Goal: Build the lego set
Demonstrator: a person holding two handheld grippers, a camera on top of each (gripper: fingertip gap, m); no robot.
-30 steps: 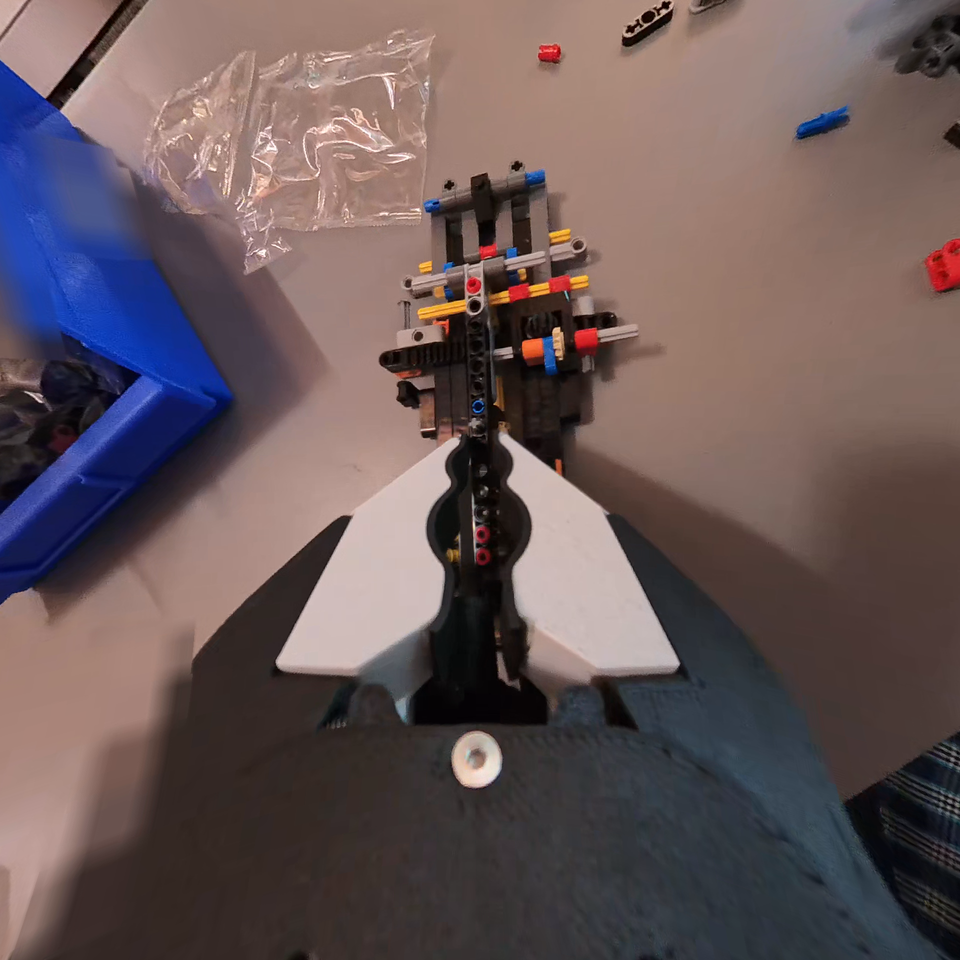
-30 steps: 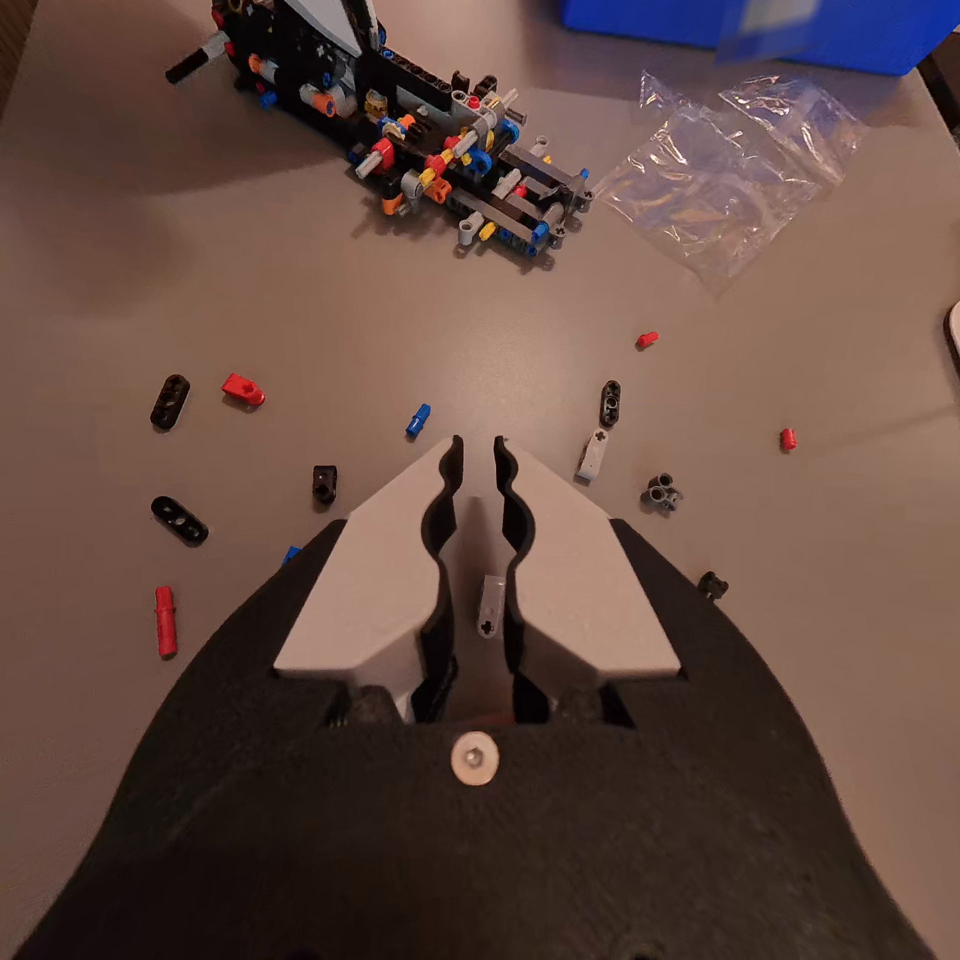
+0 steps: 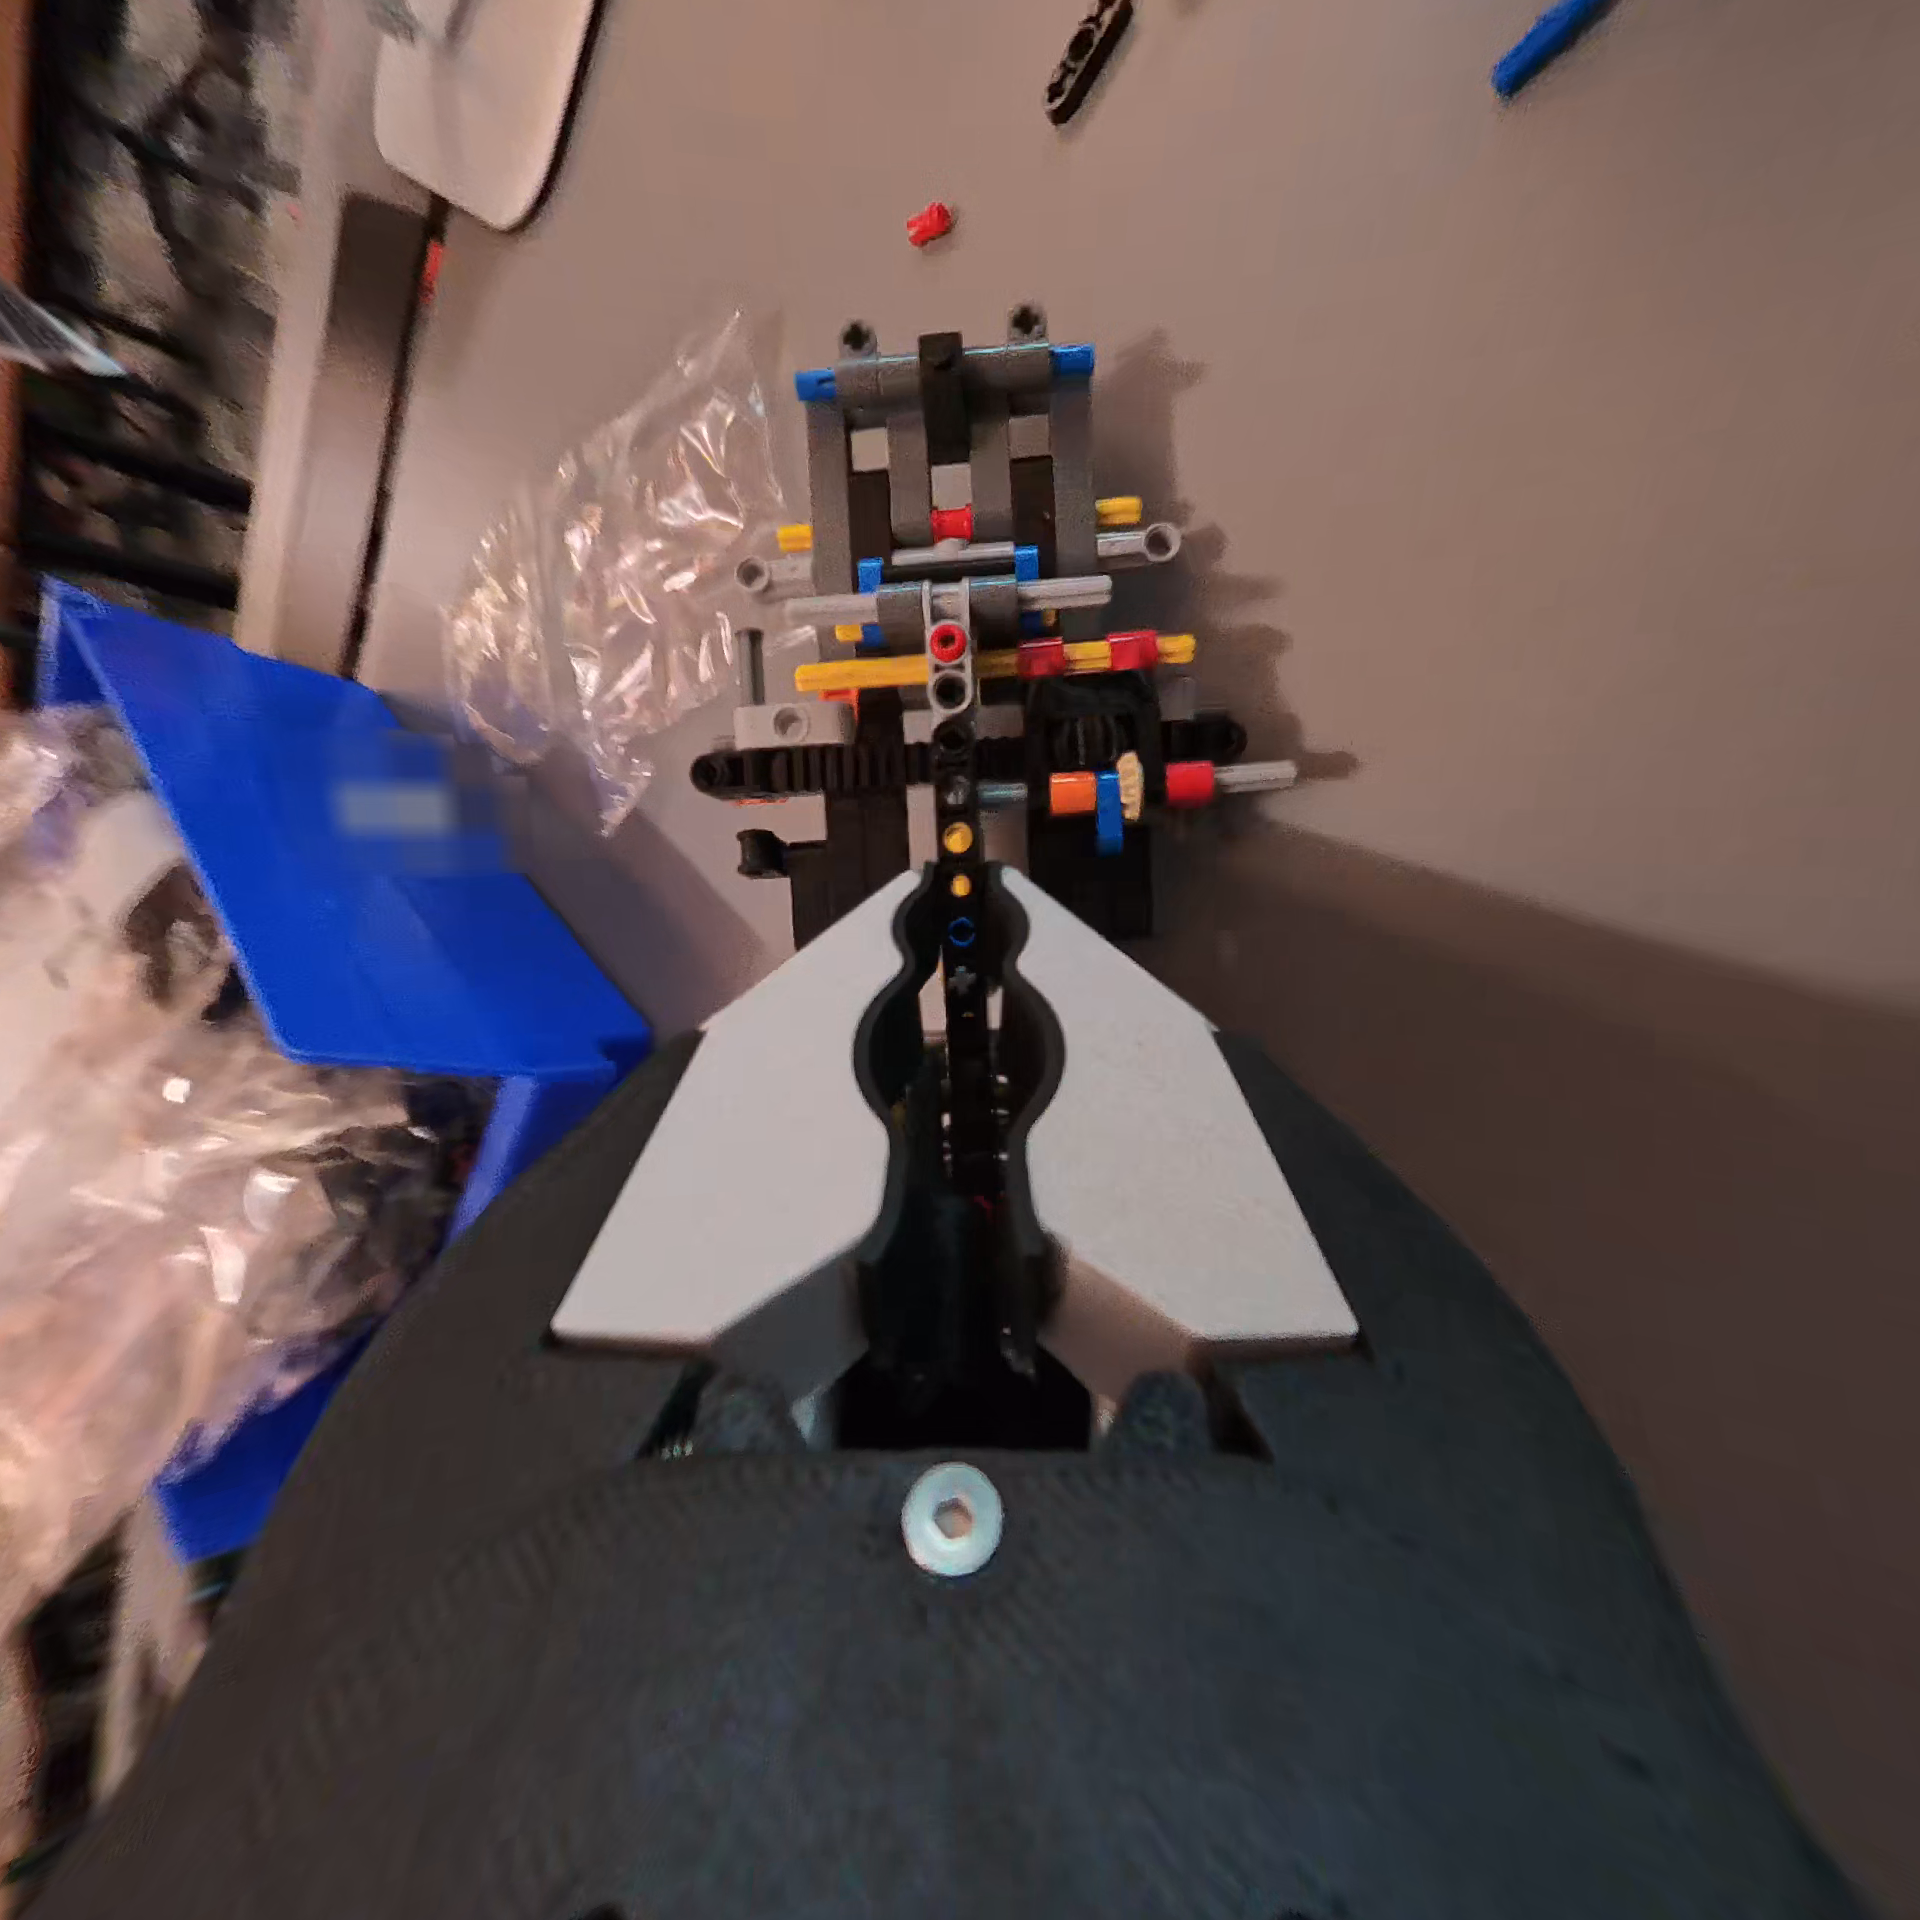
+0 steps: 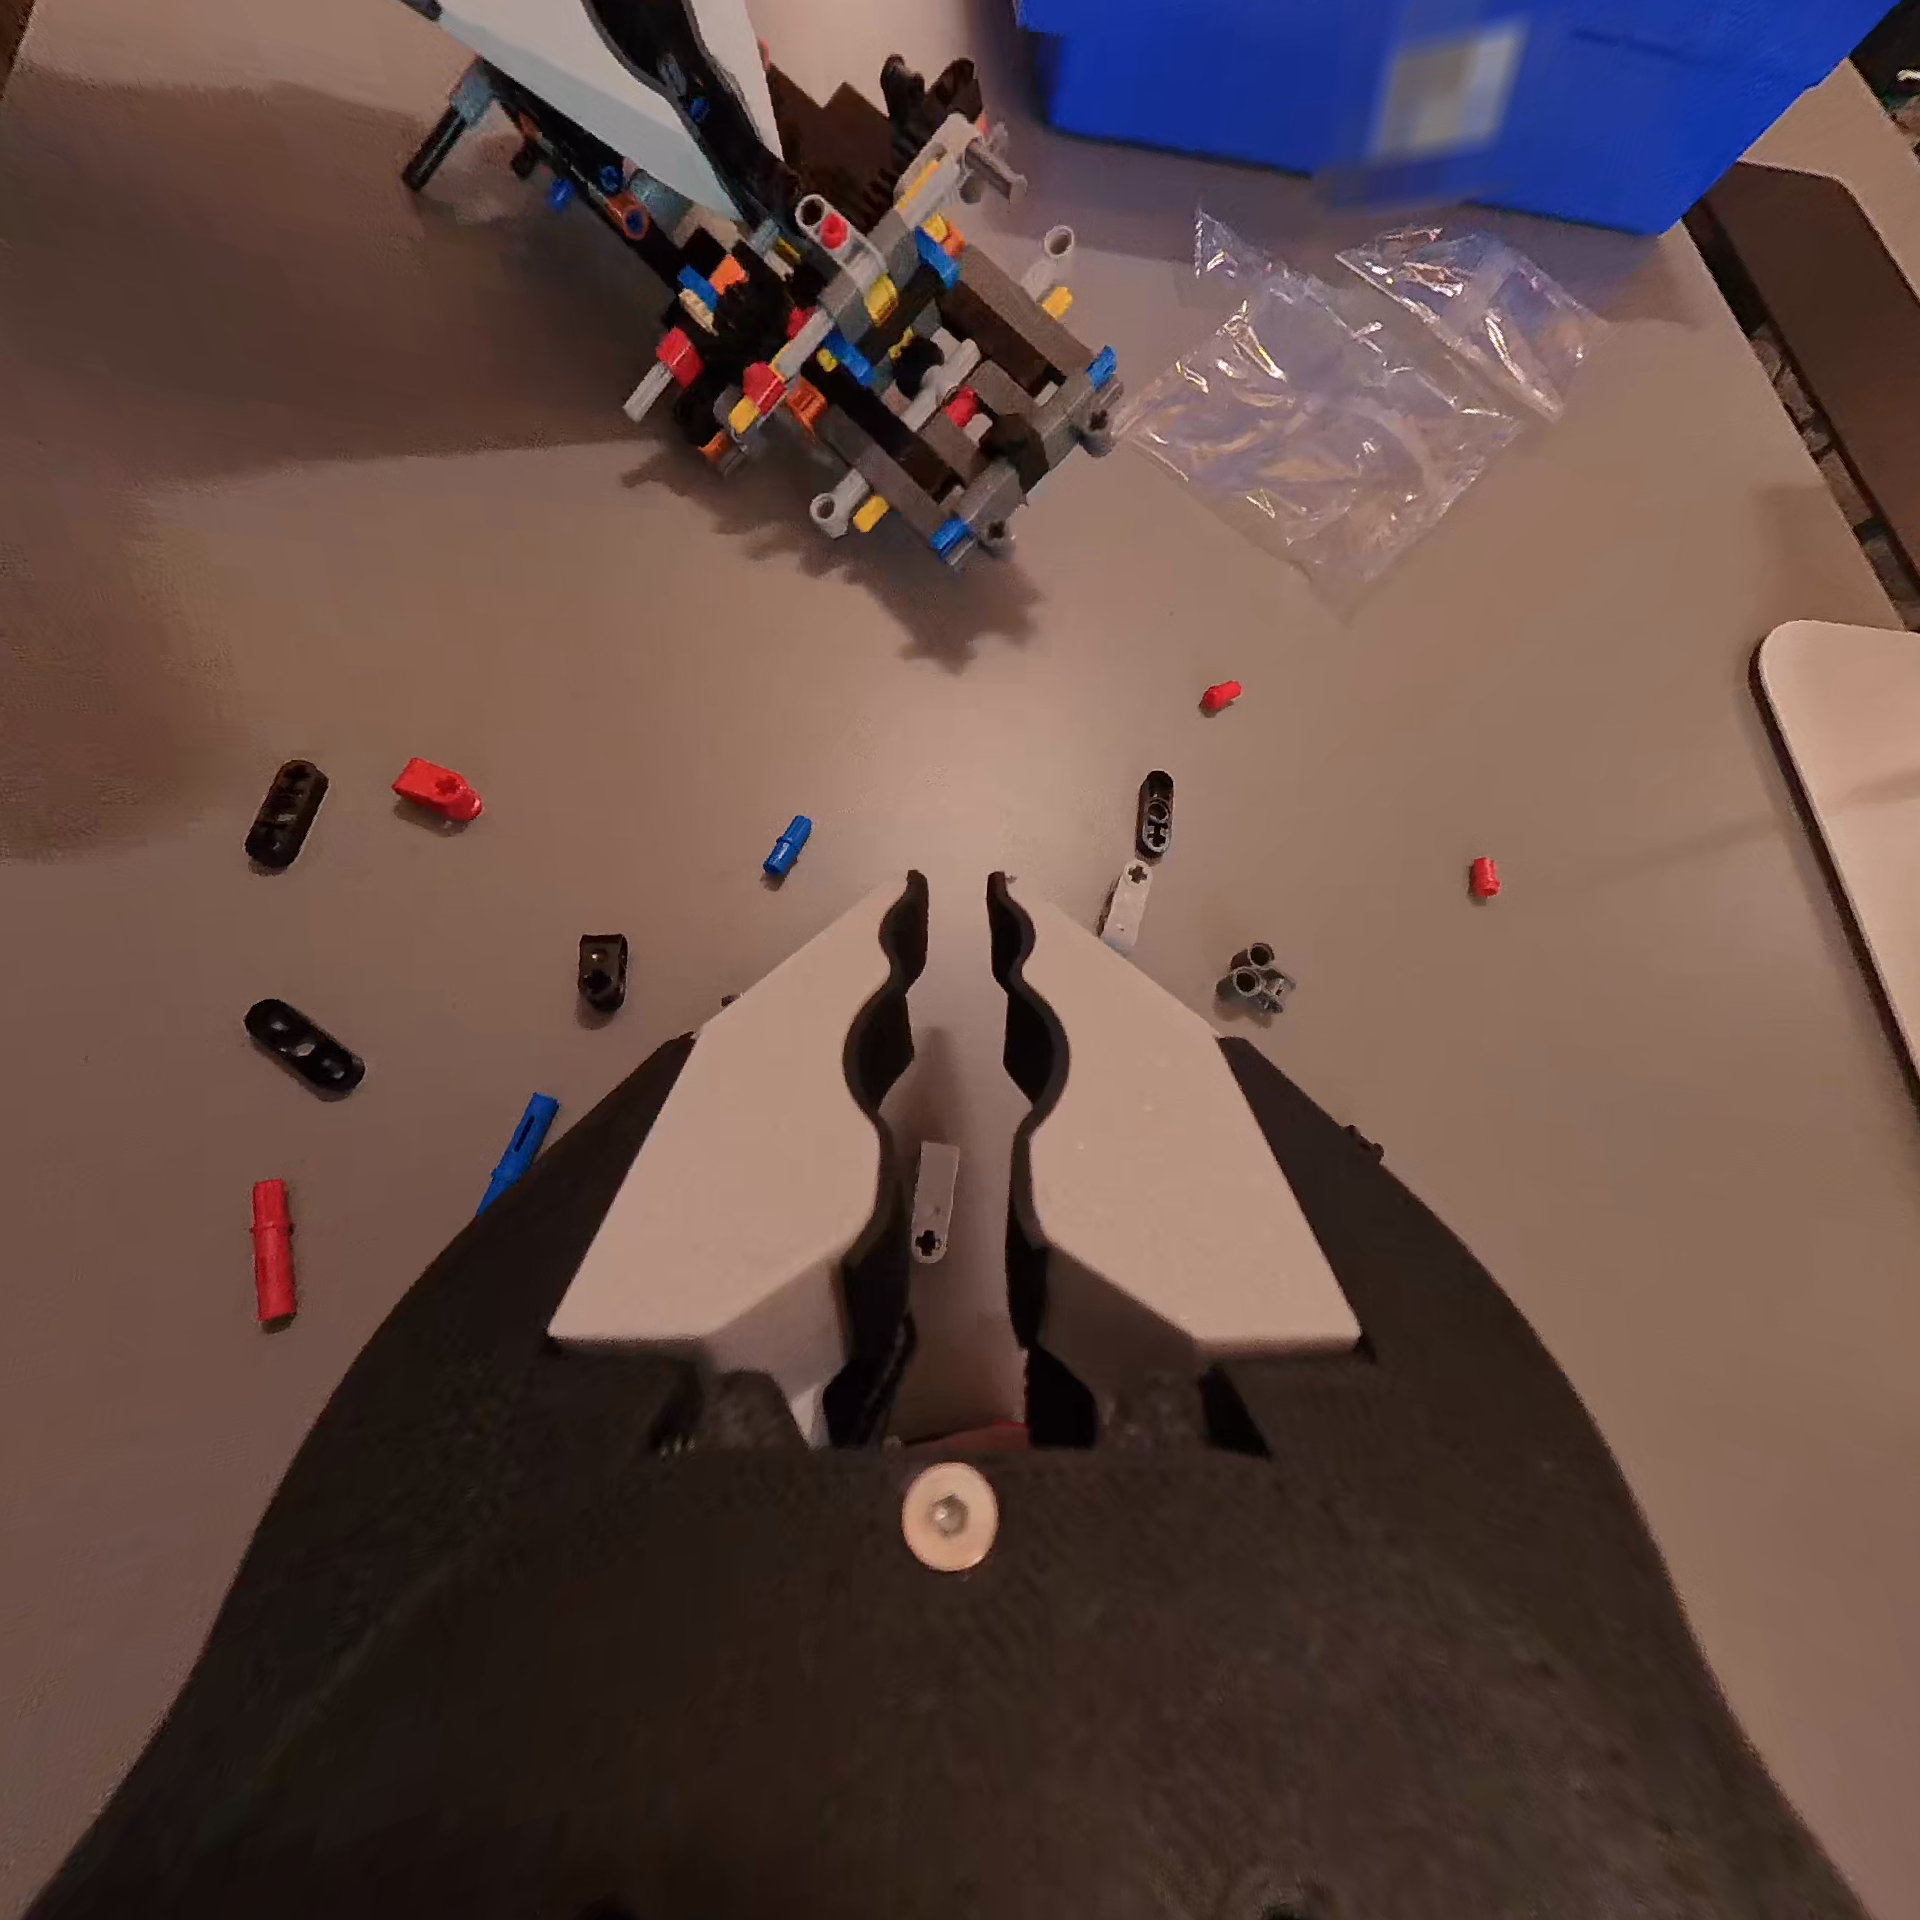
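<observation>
Blue plastic, a bin (image 3: 343, 914), fills the left of the left wrist view, beside a clear bag (image 3: 623, 613). At centre the left claw (image 3: 961, 883) pinches the lego model (image 3: 966, 623), tilted above the grey table (image 3: 1507, 468). In the right wrist view the right claw (image 4: 956, 883) hangs spread over a small grey piece (image 4: 933, 1200), with loose pieces scattered around.

At your one o'clock in the right wrist view, a blue bin (image 4: 1351, 94) sits at the far edge of the grey worktop (image 4: 312, 520), with a crumpled clear plastic bag (image 4: 1351, 405) lying flat just in front of it. A pale, rounded board (image 4: 1849, 748) rests at three o'clock. In the left wrist view, the bin (image 3: 343, 894) holds more clear bags (image 3: 135, 1174).
</observation>
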